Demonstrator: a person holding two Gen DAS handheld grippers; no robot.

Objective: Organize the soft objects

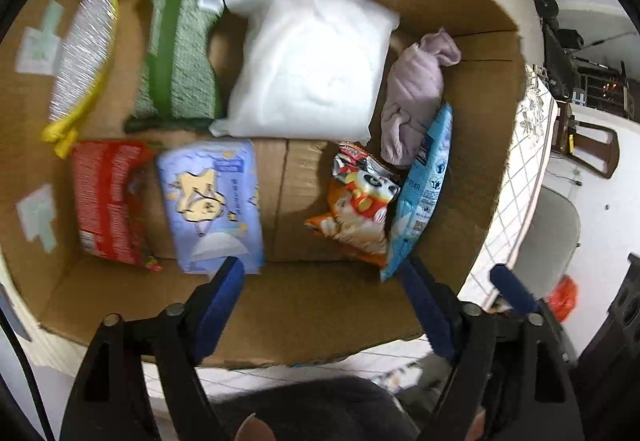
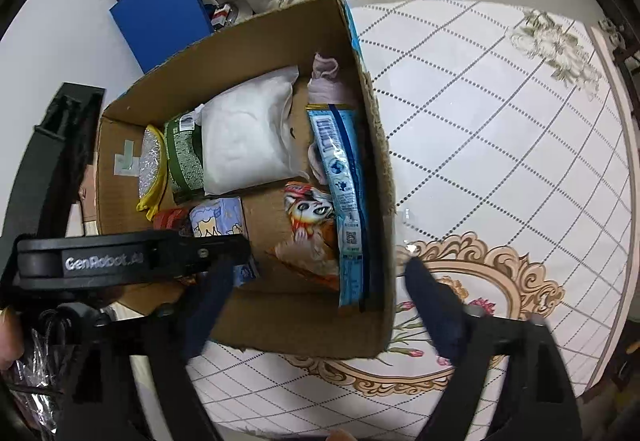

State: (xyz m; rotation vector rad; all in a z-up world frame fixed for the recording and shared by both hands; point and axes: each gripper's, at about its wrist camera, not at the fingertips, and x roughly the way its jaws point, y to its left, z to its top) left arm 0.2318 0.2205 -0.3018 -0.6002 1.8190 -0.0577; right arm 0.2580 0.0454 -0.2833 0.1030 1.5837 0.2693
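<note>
The soft packs, the white pillow (image 1: 308, 61) among them, already lie in the cardboard box (image 1: 472, 169) on the table (image 2: 500, 129). Our left gripper (image 1: 320, 277) and right gripper (image 2: 316, 281) hang released; next we judge whether anything remains.

The left black tool with blue-padded fingers (image 1: 320, 281) is spread wide with nothing between its fingers, as is the right black tool with dark blue-padded fingers (image 2: 320, 281), whose view shows the left tool's black body (image 2: 120, 261) crossing just beside its own left finger.
</note>
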